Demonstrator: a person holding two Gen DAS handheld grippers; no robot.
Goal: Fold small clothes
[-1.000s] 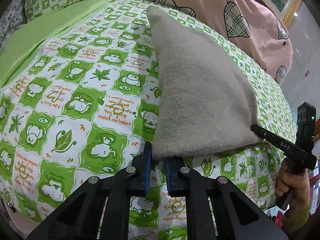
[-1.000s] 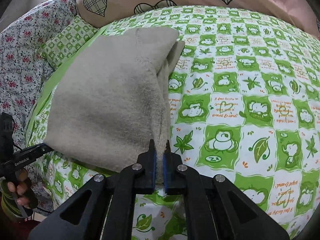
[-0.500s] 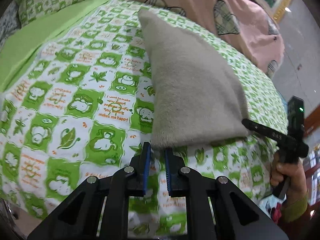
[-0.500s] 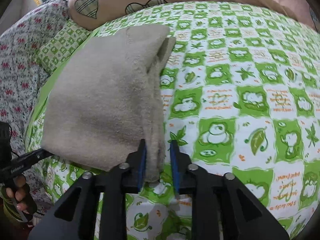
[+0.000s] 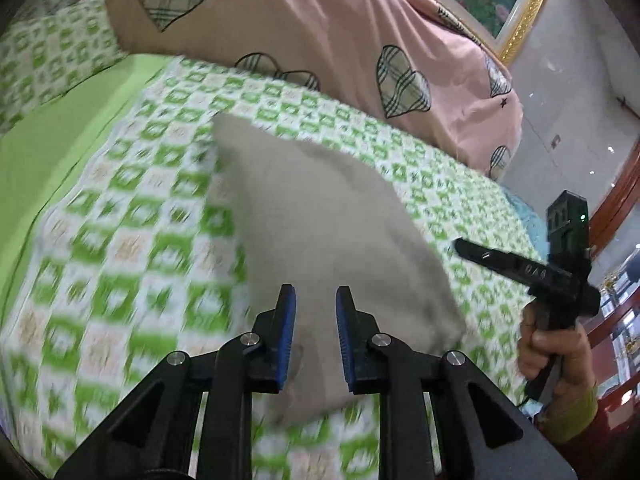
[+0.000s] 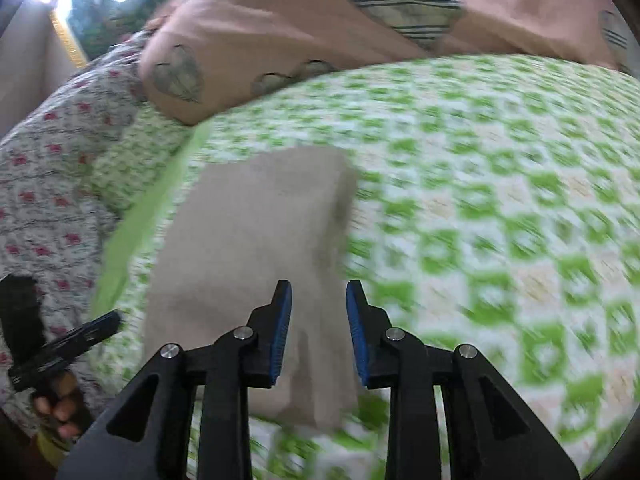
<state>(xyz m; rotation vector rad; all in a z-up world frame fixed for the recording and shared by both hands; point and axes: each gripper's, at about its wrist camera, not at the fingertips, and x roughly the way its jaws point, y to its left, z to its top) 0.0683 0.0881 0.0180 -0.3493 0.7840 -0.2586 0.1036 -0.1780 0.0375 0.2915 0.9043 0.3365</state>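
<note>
A bed under a green-checked sheet is filling both views, with a pink heart-print quilt bunching behind. The folded beige garment is lying flat on it, looking soft, light and limp. The left gripper and right gripper are opening, gripping nothing; a near corner is looking best to pinch.

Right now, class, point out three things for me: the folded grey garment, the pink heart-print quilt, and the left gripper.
folded grey garment (image 5: 320, 216), left wrist view, middle of its top layer.
pink heart-print quilt (image 5: 304, 28), left wrist view, plain pink area between hearts.
left gripper (image 5: 315, 300), left wrist view, midway between its blue-padded fingertips; jaws opening.
</note>
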